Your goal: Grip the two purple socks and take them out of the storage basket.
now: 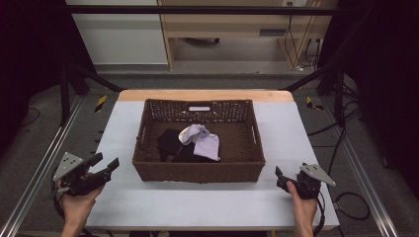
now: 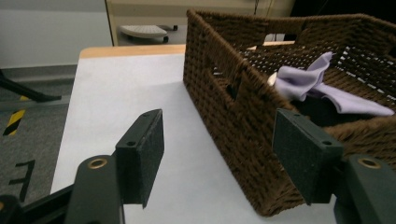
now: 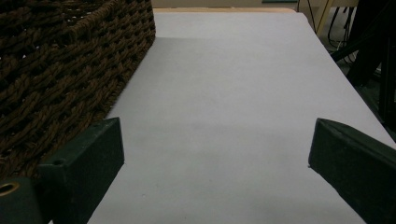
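Nearest, both tools sat w/ jaws apart, empty: left tool (image 1: 104, 165) by the basket's (image 1: 197, 173) front-left corner, right tool (image 1: 279, 178) off its front-right. The right gripper view had bare table (image 3: 233, 116) ahead. Farther in, the left gripper view caught lavender cloth (image 2: 322, 86) over dark cloth (image 1: 170, 143) inside the basket.

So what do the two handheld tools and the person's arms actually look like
Both are black. The left tool and right tool each carry a grey three-cornered plate on top, with brass-coloured rivets at the jaw bases. The jaws are flat, rectangular, rough-textured black pads. A black cable trails from the right one. Forearms show no sleeves.
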The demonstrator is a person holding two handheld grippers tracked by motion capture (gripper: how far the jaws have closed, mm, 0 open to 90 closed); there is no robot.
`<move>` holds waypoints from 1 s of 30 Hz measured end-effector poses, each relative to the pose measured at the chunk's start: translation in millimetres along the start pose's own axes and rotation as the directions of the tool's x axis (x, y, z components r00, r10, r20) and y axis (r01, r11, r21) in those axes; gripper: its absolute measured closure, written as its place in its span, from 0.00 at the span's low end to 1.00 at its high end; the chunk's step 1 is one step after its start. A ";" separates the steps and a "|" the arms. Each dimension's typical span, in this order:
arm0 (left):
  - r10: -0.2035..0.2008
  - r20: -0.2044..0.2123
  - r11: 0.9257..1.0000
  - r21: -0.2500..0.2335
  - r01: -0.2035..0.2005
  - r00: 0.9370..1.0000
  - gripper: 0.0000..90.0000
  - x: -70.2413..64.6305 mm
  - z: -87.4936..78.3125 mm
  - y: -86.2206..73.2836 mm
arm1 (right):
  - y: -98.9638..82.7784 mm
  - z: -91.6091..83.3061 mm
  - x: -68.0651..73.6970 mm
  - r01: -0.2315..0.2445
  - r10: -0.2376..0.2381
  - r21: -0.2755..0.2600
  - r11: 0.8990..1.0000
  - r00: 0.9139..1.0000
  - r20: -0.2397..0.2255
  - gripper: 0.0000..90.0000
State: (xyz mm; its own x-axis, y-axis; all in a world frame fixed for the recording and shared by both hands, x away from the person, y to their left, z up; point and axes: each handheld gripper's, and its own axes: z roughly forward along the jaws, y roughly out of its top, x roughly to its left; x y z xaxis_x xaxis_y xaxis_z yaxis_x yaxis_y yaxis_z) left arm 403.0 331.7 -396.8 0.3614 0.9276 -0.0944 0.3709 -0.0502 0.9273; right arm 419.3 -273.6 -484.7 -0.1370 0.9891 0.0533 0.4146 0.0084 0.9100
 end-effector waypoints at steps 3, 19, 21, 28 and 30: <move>-0.003 0.002 1.000 -0.006 0.003 1.000 0.37 -0.4 -0.7 6.9 | -0.1 0.0 0.1 0.002 -0.002 -0.002 1.000 1.000 0.001 0.04; 0.024 0.066 0.999 -0.045 -0.021 0.998 0.38 -28.5 15.9 47.9 | 0.1 0.4 -0.1 -0.003 0.003 0.003 1.000 1.000 0.000 0.04; 0.036 0.074 0.999 -0.040 -0.033 0.997 0.37 -36.0 23.4 55.6 | 0.2 0.6 0.1 -0.003 0.003 0.004 1.000 1.000 -0.001 0.04; 0.060 0.104 0.998 -0.038 -0.056 0.993 0.38 -55.2 40.2 70.2 | 0.2 0.9 0.1 -0.004 0.004 0.004 1.000 1.000 -0.002 0.04; 0.063 0.109 0.998 -0.037 -0.060 0.992 0.38 -59.9 44.5 74.9 | 0.1 0.9 0.2 -0.005 0.005 0.003 1.000 1.000 -0.001 0.04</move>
State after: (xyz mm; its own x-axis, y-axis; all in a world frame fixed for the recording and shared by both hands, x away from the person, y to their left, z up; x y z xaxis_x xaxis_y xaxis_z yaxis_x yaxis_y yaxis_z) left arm 447.2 256.0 -337.8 0.4753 0.8766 -0.0744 0.3172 -0.0918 0.9439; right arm 420.1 -273.3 -485.0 -0.1362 0.9890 0.0581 0.4177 0.0041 0.9086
